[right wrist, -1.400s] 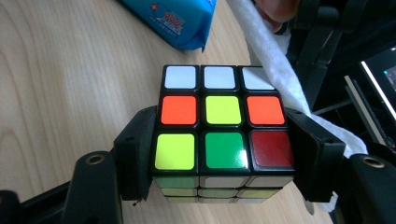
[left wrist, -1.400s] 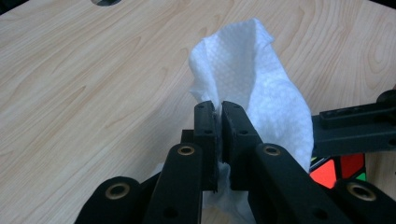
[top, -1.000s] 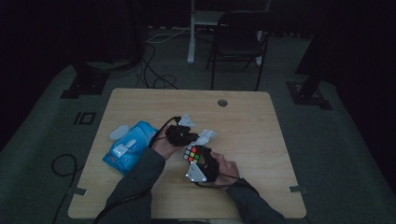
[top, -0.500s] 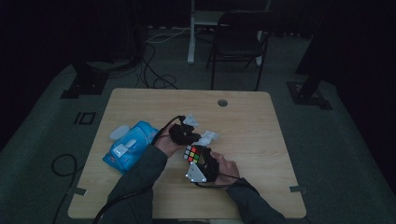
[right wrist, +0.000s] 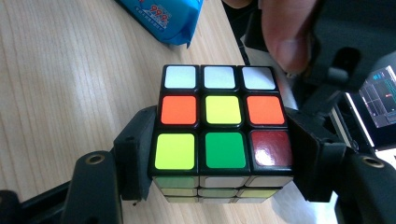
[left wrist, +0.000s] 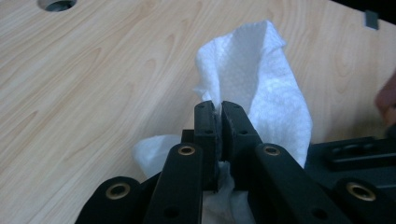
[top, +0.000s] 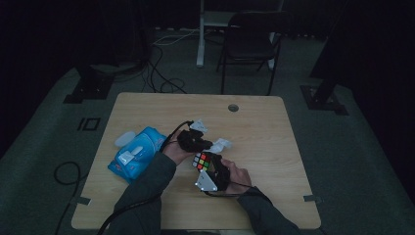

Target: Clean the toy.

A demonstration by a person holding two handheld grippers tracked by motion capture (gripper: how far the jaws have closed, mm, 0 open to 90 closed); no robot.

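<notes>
On the pale wood-grain counter (top: 274,147), the left gripper (top: 208,145) has its jaws pressed together on a crumpled white paper wipe (left wrist: 268,88). In the left gripper view the black jaws [no point] meet with only the thin sheet between them, and the wipe rises past the tips toward 12 o'clock, its long axis running up and slightly to 1 o'clock, with a smaller fold spilling out at 8 o'clock below the jaws. In the high view the wipe (top: 221,145) shows as a small white bunch just right of the counter's middle, at 3 o'clock from the left gripper.

The right gripper (top: 204,160) is clamped on a black-framed puzzle cube with coloured stickers (right wrist: 223,126), one jaw against each side face. In the right gripper view its top face shows three white squares on the far row, orange, yellow, orange in the middle, and yellow-green, green, dark red nearest. The cube sits square between the jaws, with no long axis to speak of. In the high view the cube (top: 203,160) lies just at 6 o'clock from the wipe, close to it.

A blue soft pack of wet wipes (top: 137,152) lies at 9 o'clock from both grippers, its long axis slanting from 7 to 1 o'clock. A second white scrap (top: 198,126) lies at 12 o'clock from the left gripper.
</notes>
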